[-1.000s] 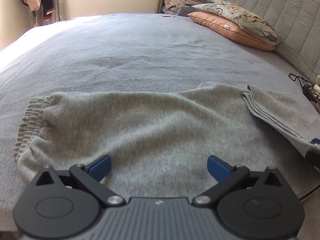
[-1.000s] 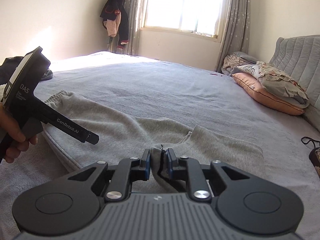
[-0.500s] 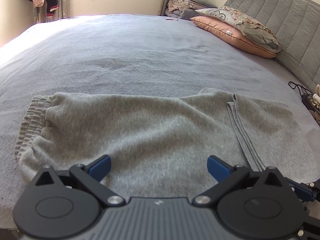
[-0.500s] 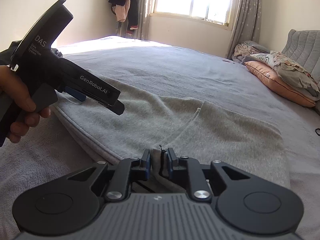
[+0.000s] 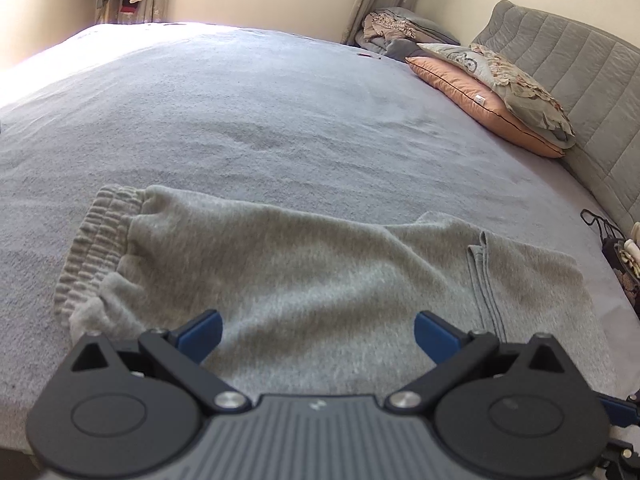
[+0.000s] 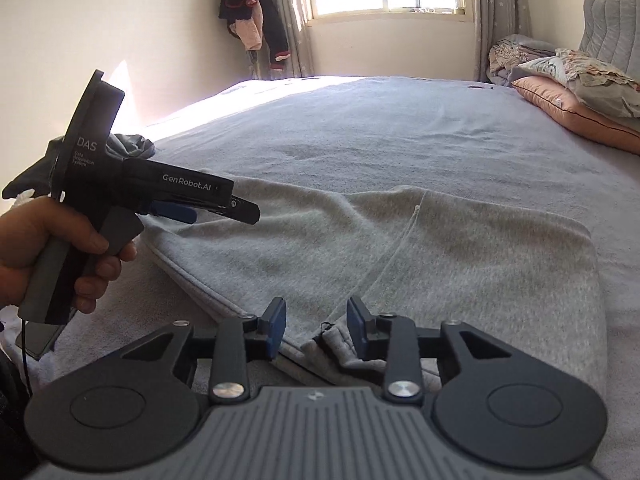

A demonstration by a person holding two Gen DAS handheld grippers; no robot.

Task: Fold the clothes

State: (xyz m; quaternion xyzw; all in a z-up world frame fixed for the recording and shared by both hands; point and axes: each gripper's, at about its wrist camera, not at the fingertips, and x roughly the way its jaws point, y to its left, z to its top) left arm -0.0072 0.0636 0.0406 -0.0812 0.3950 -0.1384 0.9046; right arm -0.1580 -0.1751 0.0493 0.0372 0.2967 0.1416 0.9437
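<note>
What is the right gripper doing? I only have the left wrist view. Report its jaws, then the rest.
Observer: The right gripper has just been opening its jaws. The pads stand clear of the grey sweatpants, and a corner of the sweatpants lies between them.
Operator: Tell me where my left gripper sits from over there.
Observer: The left gripper hovers over the sweatpants' left part, apparently clear of the fabric, held by a hand.
Operator: Name anything beyond it.
Observer: A dark crumpled garment lies at the left edge of the bed, behind that gripper.
</note>
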